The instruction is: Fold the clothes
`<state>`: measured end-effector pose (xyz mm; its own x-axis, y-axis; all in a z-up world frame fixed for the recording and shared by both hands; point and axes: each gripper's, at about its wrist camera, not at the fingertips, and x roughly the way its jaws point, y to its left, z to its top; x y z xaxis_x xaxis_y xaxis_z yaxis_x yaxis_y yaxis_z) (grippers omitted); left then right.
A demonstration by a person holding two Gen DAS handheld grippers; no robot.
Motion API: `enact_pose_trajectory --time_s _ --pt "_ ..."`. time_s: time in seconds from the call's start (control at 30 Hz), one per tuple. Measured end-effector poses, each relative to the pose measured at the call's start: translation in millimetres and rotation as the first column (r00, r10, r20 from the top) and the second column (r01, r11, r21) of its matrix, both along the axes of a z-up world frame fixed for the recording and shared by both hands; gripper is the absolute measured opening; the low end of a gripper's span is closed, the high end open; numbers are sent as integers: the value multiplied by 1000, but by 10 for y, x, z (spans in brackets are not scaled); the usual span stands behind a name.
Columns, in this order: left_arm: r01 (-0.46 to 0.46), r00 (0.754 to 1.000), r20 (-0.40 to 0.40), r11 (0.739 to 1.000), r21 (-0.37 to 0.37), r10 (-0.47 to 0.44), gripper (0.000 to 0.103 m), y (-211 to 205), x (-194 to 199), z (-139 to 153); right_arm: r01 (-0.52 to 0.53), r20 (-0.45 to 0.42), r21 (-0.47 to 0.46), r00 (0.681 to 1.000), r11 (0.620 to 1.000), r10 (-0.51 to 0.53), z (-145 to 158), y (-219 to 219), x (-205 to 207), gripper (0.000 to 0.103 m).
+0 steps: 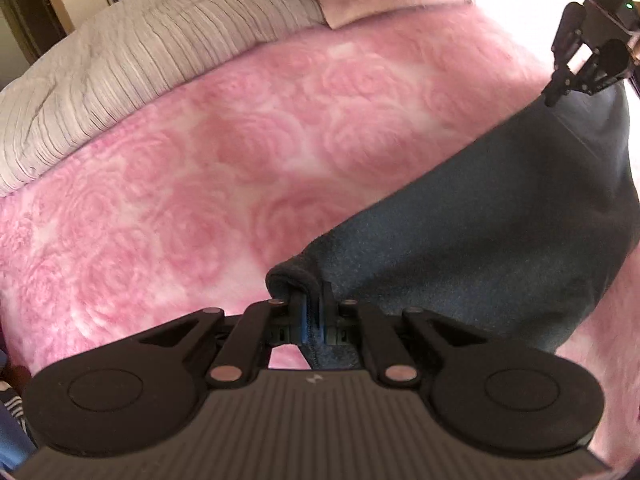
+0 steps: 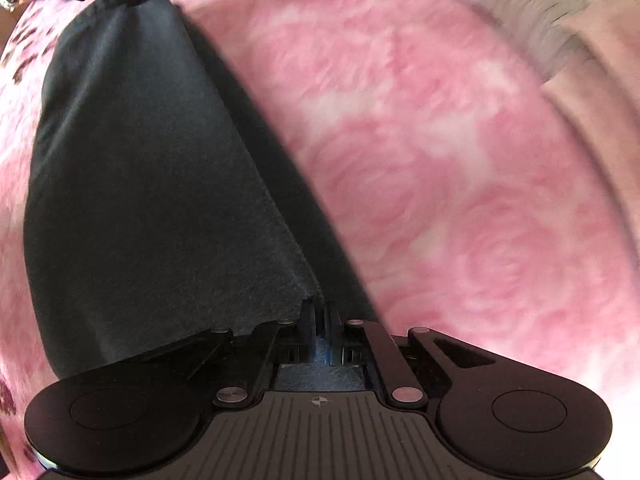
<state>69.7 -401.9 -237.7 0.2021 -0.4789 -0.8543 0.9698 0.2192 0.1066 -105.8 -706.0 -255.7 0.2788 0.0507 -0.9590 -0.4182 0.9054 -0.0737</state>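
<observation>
Both our claws, the left gripper [image 1: 310, 308] and the right gripper [image 2: 320, 312], pinch opposite ends of the dark garment [image 1: 500, 208] above the pink blanket [image 1: 180, 168] (a thin hold), so we judge a pull could slip one end free.

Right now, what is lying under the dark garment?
Under the dark garment lies the pink rose-patterned blanket, visible all around it. The part directly beneath is covered. The left gripper and right gripper pinch its ends.
</observation>
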Motion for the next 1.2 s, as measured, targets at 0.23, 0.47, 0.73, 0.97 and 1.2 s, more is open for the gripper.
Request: enact_pose_trajectory --time_s 0.23,0.47,0.73,0.97,1.2 --pt "-36 999 -9 997 70 37 4 -198 81 -499 68 31 -26 997 997 -67 -265 -56 141 2" --pt "-25 998 63 992 125 17 21 -198 27 -428 227 103 -33 969 973 -222 -169 -156 -79 11" --pt "25 960 267 978 205 -81 28 -204 -422 -70 592 164 64 788 804 -593 311 -422 -969 57" --pt "377 878 239 907 190 -415 29 -530 -1745 215 778 14 281 581 561 -814 266 -250 -2071 57" --pt "689 669 178 692 216 -722 34 -885 -2955 86 796 -156 443 522 413 -839 -5 189 -2575 57"
